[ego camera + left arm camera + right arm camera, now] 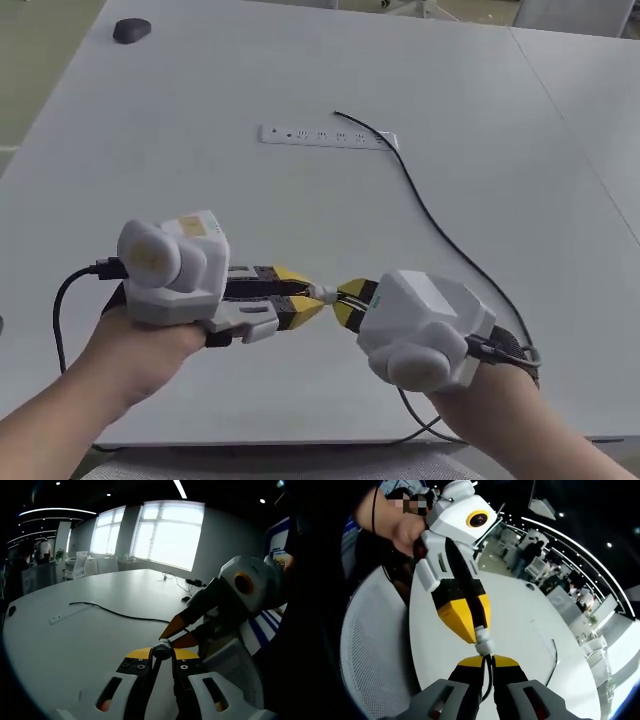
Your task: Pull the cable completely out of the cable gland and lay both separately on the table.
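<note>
The left gripper [306, 300] has its jaws closed on the white cable gland [325, 294], gripping it at the jaw tips. The right gripper [347, 302] faces it tip to tip, jaws clamped on the black cable [488, 672] just beside the gland. Gland and cable are joined and held in the air above the near edge of the white table [300, 200].

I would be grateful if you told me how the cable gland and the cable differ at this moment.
The cable gland is pale and stubby; the cable is dark and thin. The cable gland sits at the tips of the left hand-held gripper; the cable runs between the jaws of the right hand-held gripper. Both are held above the table, not yet separated.
</note>
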